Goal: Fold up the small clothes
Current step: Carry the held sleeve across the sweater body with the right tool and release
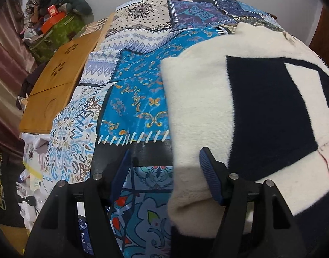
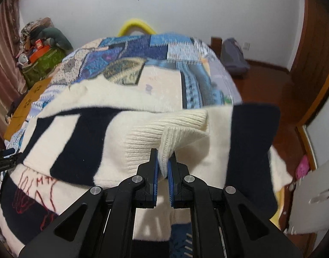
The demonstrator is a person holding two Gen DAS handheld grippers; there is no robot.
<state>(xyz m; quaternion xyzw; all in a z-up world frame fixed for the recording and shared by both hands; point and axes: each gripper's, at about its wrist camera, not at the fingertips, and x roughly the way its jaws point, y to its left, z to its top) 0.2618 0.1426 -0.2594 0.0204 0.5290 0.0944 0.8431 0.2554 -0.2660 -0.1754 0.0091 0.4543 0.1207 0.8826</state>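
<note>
A cream and navy knit sweater (image 1: 246,99) lies on a bed with a blue patchwork cover (image 1: 134,90). My left gripper (image 1: 164,157) is open just above the sweater's left lower edge; cream cloth lies between its blue pads, not pinched. In the right wrist view the sweater (image 2: 95,142) has red stitching at the lower left. My right gripper (image 2: 163,161) is shut on the sweater's cream ribbed cuff (image 2: 175,129) and holds the sleeve lifted and folded over the body. The left gripper shows at that view's left edge (image 2: 3,161).
A wooden board (image 1: 55,86) lies along the bed's left side, with a green box of clutter (image 1: 57,28) behind it. Papers lie on the floor at the left (image 1: 31,154). A wooden floor and a grey bag (image 2: 233,56) are at the right.
</note>
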